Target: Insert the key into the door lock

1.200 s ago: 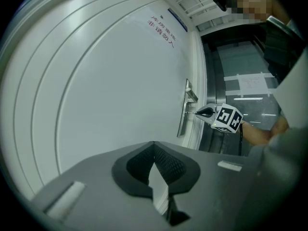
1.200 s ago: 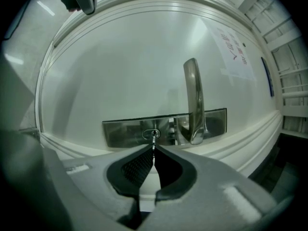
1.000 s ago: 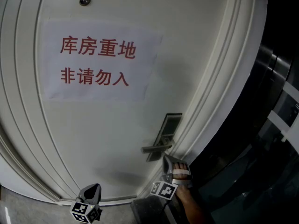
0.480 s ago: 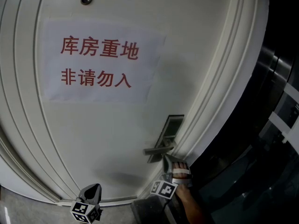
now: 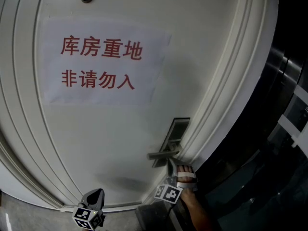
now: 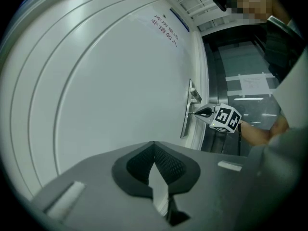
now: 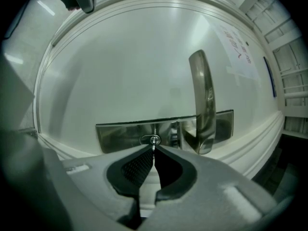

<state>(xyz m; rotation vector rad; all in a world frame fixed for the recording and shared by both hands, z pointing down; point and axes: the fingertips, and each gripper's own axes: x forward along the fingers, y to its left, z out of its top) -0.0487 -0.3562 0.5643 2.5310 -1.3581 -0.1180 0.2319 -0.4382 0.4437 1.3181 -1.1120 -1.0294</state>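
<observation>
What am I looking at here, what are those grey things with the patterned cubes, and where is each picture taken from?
A person stands at a white door, holding a hand tool with a two-fingered claw in each hand. The overall picture comes from a head camera; the other two come from cameras riding on each tool. The right claw is closed on a thin key, its tip at the keyhole beside the lever handle. The left claw is closed and empty. The cubes are part of the tools. A paper sign hangs on the door.
</observation>
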